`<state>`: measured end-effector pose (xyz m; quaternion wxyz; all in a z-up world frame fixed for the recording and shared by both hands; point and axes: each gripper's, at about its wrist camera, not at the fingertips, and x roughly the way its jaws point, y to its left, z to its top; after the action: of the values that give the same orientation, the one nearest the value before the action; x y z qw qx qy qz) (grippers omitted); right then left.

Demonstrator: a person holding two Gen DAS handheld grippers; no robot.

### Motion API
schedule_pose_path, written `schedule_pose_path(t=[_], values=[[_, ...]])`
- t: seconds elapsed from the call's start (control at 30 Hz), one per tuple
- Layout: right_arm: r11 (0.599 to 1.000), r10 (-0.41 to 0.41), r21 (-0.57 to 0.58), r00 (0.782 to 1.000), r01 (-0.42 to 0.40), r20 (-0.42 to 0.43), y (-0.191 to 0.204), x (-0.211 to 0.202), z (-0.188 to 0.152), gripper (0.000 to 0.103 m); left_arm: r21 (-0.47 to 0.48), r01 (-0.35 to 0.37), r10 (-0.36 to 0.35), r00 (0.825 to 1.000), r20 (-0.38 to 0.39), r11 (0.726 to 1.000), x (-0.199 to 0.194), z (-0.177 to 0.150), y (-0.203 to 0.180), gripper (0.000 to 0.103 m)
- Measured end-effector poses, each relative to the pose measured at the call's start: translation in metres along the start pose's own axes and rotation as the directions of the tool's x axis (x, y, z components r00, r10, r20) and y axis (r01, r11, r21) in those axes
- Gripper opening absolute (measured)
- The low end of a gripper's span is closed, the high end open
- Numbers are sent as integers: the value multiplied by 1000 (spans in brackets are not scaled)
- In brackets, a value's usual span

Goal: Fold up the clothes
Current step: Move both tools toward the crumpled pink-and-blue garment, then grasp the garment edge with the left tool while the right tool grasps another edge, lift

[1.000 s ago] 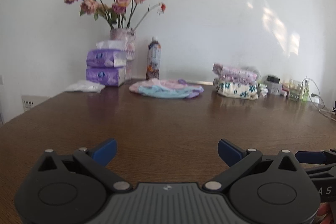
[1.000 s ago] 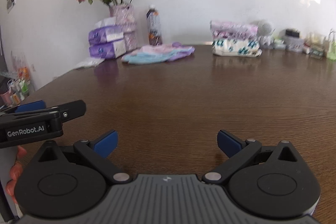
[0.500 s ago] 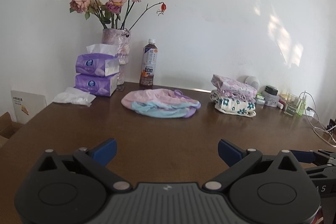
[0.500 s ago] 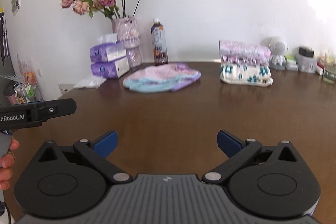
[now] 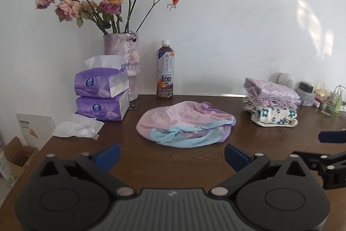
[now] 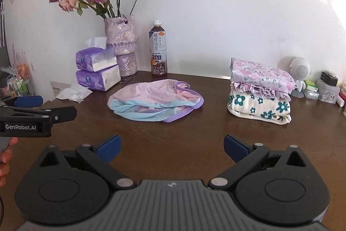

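A loose heap of pink, light blue and purple garments [image 5: 186, 125] [image 6: 155, 102] lies on the dark wooden table [image 5: 173, 161], straight ahead of both grippers. A stack of folded floral clothes [image 5: 270, 105] [image 6: 260, 92] stands to its right. My left gripper [image 5: 172, 157] is open and empty, short of the heap. My right gripper [image 6: 172, 147] is open and empty too, also short of the heap. Each gripper shows at the edge of the other's view.
At the back left stand a vase of dried roses [image 5: 121, 66], two purple tissue packs [image 5: 101, 94], a crumpled tissue [image 5: 77, 128] and a tea bottle [image 5: 165, 70]. Small items and a white round speaker [image 6: 300, 70] crowd the back right. A hand [image 6: 5, 155] holds the left gripper.
Both grippers have risen and come closer to the clothes heap, which now looks larger and lower in view. Both stay open.
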<state>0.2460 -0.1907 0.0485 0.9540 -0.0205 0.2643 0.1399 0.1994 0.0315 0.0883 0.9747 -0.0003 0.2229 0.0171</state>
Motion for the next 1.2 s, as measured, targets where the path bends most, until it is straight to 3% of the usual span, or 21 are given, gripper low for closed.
schedule_pose_path(t=[0.4, 0.57, 0.63, 0.87, 0.93, 0.97, 1.0, 1.03, 1.07, 1.1, 1.2], values=[[995, -72, -77, 997, 69, -40, -26, 121, 35, 103, 61, -54, 60, 994, -94, 997, 126, 16, 15, 101], [986, -96, -138, 995, 89, -40, -37, 173, 40, 101, 156, -71, 83, 994, -72, 985, 168, 11, 11, 98], [981, -99, -175, 994, 89, -49, -38, 191, 41, 97, 204, -67, 83, 994, -71, 977, 182, 9, 7, 95], [953, -90, -296, 992, 60, -91, -29, 236, 42, 65, 268, -13, 54, 988, -146, 963, 214, 15, 1, 81], [952, -73, -305, 992, 37, -107, -27, 241, 44, 54, 298, -9, 58, 986, -154, 954, 218, 15, -1, 74], [952, -68, -305, 991, 29, -117, -26, 242, 45, 41, 303, 2, 49, 986, -159, 953, 219, 15, -1, 67], [952, -66, -305, 990, 26, -123, -24, 241, 46, 20, 307, 16, 38, 985, -168, 952, 219, 16, -2, 48], [953, -64, -303, 990, 23, -125, -23, 239, 47, 13, 302, 35, 22, 983, -182, 953, 219, 17, -2, 37], [953, -58, -303, 991, 18, -122, -21, 236, 48, 8, 292, 57, 3, 980, -200, 955, 218, 18, -2, 18], [952, -50, -307, 992, 12, -115, -19, 232, 48, 5, 286, 69, -8, 978, -209, 956, 216, 20, -2, 10], [948, -39, -317, 996, 11, -83, -14, 215, 51, 4, 284, 83, -27, 980, -196, 955, 206, 24, -4, 7]])
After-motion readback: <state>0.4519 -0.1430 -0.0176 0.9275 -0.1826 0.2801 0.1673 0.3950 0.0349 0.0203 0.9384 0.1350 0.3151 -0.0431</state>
